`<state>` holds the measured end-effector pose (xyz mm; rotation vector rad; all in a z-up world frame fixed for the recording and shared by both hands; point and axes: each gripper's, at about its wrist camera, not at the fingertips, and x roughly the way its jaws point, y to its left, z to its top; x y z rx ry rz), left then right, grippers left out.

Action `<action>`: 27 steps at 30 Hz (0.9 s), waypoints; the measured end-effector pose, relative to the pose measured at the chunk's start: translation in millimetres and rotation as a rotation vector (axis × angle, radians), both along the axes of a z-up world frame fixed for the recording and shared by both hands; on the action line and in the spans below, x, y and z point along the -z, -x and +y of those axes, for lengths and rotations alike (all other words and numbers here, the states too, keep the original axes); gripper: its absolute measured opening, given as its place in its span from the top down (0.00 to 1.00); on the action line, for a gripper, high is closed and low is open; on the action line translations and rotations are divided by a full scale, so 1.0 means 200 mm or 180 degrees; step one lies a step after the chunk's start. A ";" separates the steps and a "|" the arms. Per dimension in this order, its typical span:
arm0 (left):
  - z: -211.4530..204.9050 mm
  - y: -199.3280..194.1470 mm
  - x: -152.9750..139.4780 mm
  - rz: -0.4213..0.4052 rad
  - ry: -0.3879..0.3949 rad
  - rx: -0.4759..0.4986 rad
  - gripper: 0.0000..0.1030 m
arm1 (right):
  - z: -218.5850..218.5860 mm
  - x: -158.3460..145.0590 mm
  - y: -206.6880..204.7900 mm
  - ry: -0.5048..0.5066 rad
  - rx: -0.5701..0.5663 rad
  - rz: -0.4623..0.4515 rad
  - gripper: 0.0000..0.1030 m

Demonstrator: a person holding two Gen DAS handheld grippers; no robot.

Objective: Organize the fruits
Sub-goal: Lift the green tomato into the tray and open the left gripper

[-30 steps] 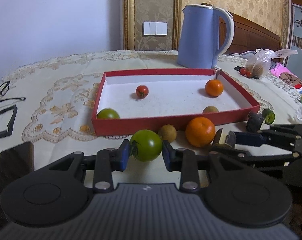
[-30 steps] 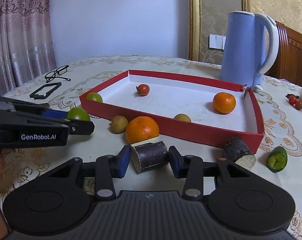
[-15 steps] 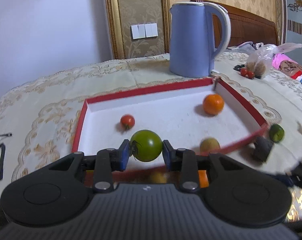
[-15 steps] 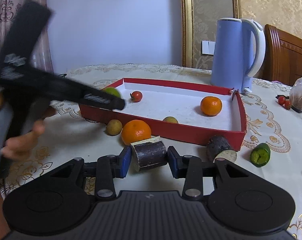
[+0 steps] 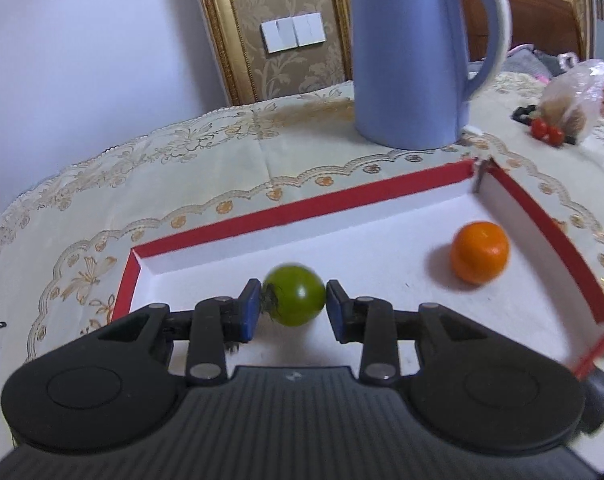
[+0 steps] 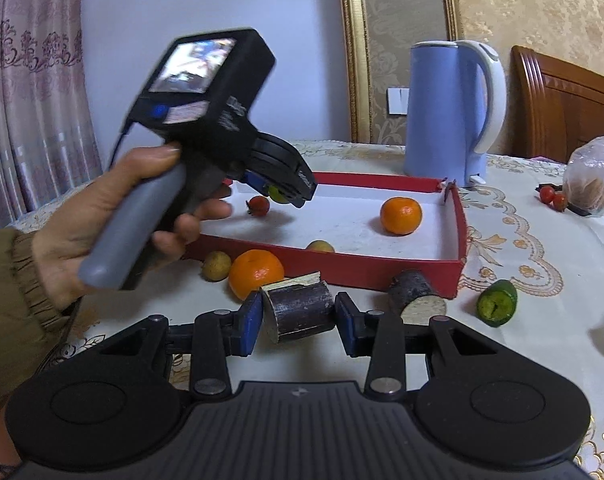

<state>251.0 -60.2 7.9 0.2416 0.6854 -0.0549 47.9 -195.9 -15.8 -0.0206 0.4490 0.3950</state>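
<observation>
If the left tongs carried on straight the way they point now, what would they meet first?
Probably the white floor of the red tray: the left tongs, holding the green tomato, slant down over it. Past that stands the tray's far wall, though depth is hard to judge.

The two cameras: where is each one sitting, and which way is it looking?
Left wrist view: sits on the left claw, looking down into the red tray at the green tomato it holds, towards the blue kettle; only that claw shows.
Right wrist view: sits on the right claw, looking across the table at the tray; it shows that claw gripping a dark cut chunk, plus the person's left hand and sleeve.
Both share the tray, kettle, tomato and the orange inside.
</observation>
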 end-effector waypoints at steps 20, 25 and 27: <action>0.24 0.33 -0.09 -0.0376 0.0264 -0.0504 0.17 | 0.00 -0.03 -0.03 0.0002 0.0078 -0.0040 0.62; 0.36 0.58 -0.09 -0.0526 0.0352 -0.0710 0.12 | 0.02 -0.07 -0.08 0.0093 0.0075 -0.0092 0.62; 0.39 0.66 -0.06 -0.0537 0.0408 -0.0742 0.10 | 0.03 -0.09 -0.11 0.0128 0.0085 -0.0120 0.62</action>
